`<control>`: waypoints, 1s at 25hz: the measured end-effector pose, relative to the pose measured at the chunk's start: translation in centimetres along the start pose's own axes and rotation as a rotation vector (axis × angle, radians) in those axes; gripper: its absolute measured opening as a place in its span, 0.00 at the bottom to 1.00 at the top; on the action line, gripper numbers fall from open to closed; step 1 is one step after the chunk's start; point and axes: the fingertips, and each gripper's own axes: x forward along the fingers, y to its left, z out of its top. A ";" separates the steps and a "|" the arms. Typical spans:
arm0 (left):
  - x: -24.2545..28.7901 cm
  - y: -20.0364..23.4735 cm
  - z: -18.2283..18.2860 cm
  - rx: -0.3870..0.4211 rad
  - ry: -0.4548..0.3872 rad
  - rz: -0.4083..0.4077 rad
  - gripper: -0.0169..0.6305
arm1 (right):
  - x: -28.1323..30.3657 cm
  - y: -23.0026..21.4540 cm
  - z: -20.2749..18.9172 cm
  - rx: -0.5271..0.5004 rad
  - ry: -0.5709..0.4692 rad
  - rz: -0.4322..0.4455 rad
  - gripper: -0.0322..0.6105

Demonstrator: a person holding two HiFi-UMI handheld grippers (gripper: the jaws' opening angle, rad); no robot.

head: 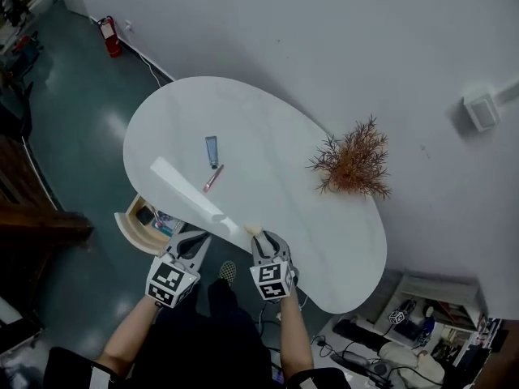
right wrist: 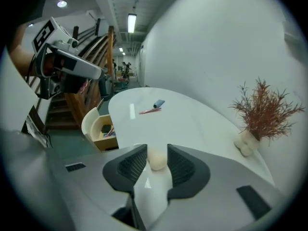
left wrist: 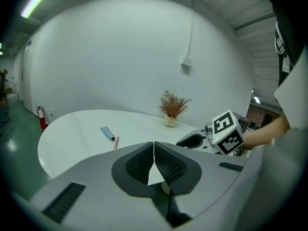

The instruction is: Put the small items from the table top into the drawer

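The worktop (head: 268, 128) stood against the wall (head: 324, 39). On its right part, close to the wall, stood a potted plant (head: 354, 160). Left of the middle lay a tube (head: 212, 151), and just beside its near end a pen (head: 213, 177), both well apart from the plant. At the near edge a small lump (head: 253, 230) rested on the worktop between the parted jaws of the right gripper (head: 264, 240). The left gripper (head: 190, 241) hung beside it, off the edge. Below the worktop's left near side an open drawer (head: 128, 227) jutted out with things in it. A fire extinguisher (head: 109, 37) stood on the floor by the wall, beyond the far end.
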 end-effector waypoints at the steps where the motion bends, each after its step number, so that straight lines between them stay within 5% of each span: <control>1: -0.1 0.3 -0.1 -0.009 0.001 0.012 0.06 | 0.6 0.1 -0.4 0.001 0.016 0.023 0.28; 9: -0.3 2.1 -1.4 -0.078 0.009 0.086 0.06 | 4.1 -0.1 -2.9 -0.005 0.094 0.083 0.42; 21: -0.2 2.9 -2.4 -0.127 0.017 0.136 0.06 | 5.8 -0.7 -4.0 -0.032 0.128 0.071 0.42; 25: -0.2 2.7 -2.2 -0.121 0.015 0.135 0.06 | 5.5 -1.0 -3.9 -0.044 0.125 0.052 0.34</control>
